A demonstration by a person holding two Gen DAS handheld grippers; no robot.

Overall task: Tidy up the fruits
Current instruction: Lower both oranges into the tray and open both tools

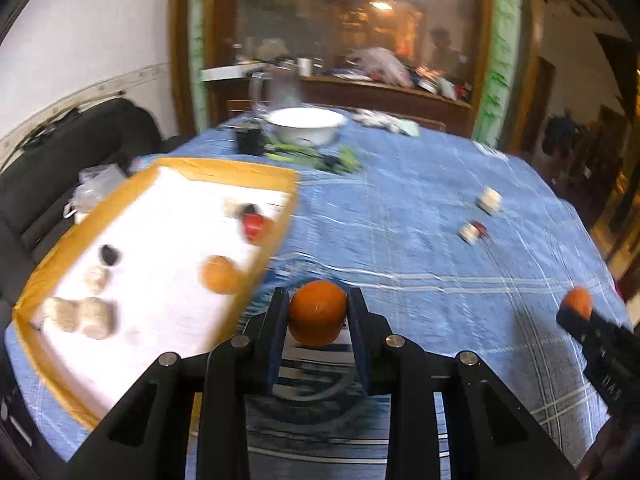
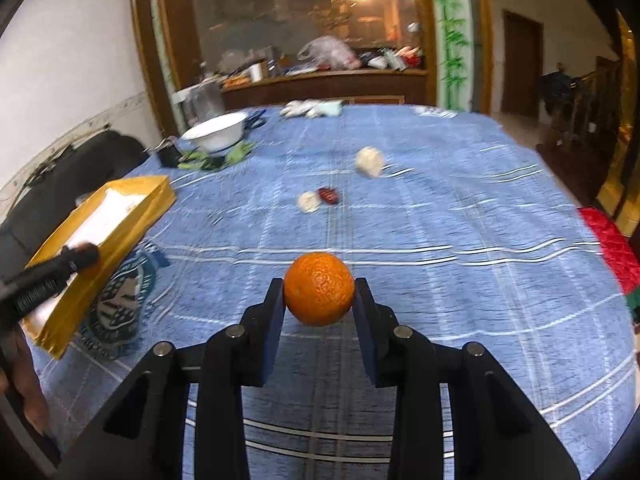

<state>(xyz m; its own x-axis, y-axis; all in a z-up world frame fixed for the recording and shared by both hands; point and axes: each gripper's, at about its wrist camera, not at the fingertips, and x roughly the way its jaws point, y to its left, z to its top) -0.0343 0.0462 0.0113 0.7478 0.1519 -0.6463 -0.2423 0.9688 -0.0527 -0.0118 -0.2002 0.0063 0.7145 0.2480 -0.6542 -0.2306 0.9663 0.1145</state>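
Gripping state, left tool [image 1: 318, 306]: closed on 1 orange [image 1: 318, 312], pinched between both fingers, held near the tray's right rim.
Gripping state, right tool [image 2: 319, 292]: closed on a second orange [image 2: 319, 289], raised above the surface.
Tray [image 1: 224, 170]: gold-rimmed with a white floor, set at the left of the surface; 1 orange fruit [image 1: 219, 275], 1 red fruit [image 1: 254, 226], 1 dark item and several pale lumps are seen inside, all blurred.
Surface [image 2: 460, 220]: covered by a blue checked cloth.
Loose items: 2 pale pieces [image 2: 370, 162] and 1 dark red piece [image 2: 329, 195] lie mid-surface, well apart from the tray.
White bowl [image 2: 216, 132]: placed at the far left edge.
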